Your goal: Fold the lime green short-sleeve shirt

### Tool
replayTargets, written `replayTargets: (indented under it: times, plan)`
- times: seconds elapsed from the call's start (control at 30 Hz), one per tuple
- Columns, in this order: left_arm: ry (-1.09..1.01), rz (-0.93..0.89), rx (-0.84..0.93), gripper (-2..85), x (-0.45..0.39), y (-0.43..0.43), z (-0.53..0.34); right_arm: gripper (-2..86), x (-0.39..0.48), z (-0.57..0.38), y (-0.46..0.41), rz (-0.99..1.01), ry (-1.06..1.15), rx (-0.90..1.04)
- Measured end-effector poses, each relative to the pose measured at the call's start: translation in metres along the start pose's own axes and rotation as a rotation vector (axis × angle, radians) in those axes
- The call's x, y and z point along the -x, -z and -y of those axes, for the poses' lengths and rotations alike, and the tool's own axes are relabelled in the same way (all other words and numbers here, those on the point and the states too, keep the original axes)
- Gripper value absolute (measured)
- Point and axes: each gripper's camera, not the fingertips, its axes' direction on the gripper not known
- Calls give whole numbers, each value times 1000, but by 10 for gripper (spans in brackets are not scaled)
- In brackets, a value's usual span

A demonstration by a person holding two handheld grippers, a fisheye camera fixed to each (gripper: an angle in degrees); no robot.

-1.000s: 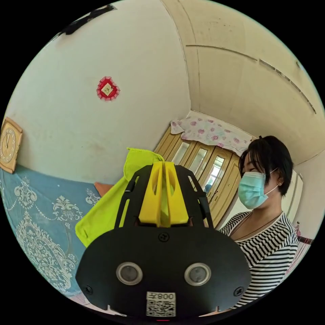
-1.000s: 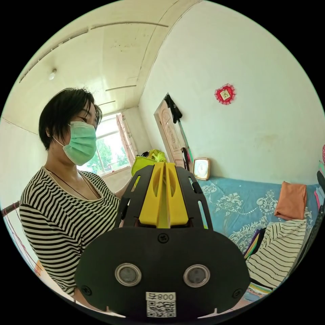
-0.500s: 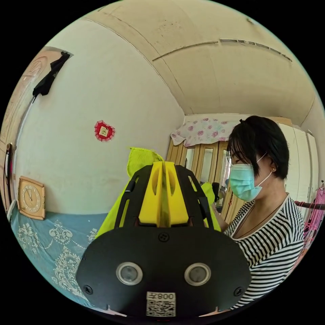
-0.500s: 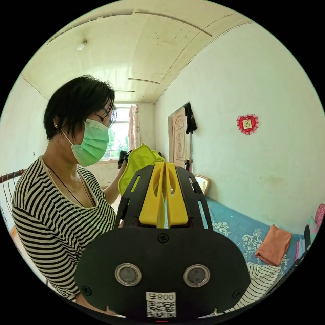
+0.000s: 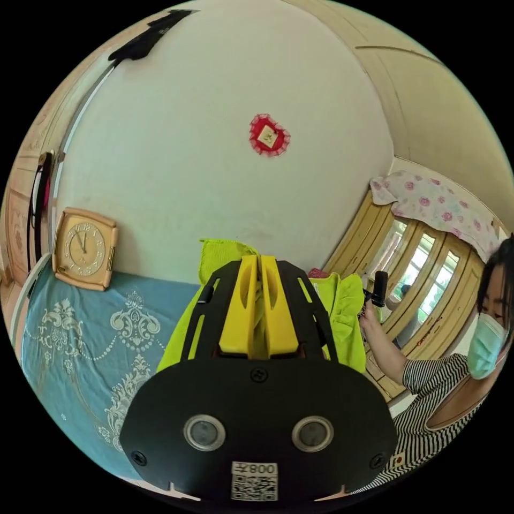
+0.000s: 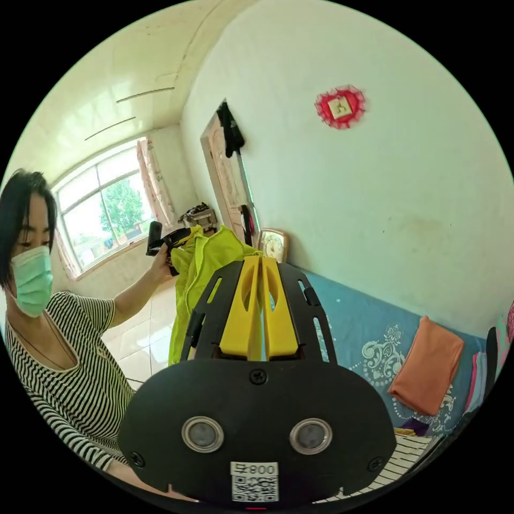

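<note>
Left gripper: your yellow jaws are pressed together on the lime green shirt, cloth showing between and on both sides of them. Right gripper: jaws drawn close with a thin sliver between them; whether cloth is pinched there cannot be told. Shirt: held up in the air between your two hands, hanging above the blue patterned bedcover. Wall clock stands on the bed against the wall. Folded orange cloth lies on the bedcover.
</note>
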Motion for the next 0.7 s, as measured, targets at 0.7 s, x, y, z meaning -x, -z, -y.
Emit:
replayTargets:
  times: [0.7]
  plan:
    - [679, 188, 497, 96, 288, 27, -317, 51, -136, -249, -206, -20, -700, 593]
